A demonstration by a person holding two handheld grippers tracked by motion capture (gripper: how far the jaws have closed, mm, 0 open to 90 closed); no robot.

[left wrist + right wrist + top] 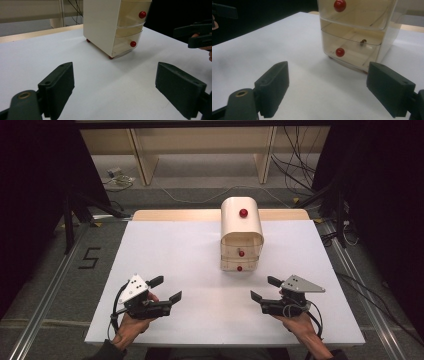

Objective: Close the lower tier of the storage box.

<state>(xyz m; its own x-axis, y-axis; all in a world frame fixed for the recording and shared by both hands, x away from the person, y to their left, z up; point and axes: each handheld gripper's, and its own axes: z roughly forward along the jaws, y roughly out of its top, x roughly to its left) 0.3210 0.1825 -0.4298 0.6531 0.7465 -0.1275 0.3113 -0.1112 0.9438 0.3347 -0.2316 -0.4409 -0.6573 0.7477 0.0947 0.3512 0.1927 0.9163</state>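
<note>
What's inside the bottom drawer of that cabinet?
Through the clear front of the bottom drawer, a small dark object sits near its back. It is too small to identify. The cabinet's opaque walls hide the rest.

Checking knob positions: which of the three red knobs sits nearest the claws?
The lowest red knob, on the bottom drawer; the other two sit higher on the cabinet.

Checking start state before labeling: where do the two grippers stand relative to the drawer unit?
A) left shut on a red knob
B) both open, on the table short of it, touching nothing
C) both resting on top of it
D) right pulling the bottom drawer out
B: the left gripper and right gripper each have their fingers spread apart, with bare white table between them and the drawer unit, whose drawers sit shut.
</note>
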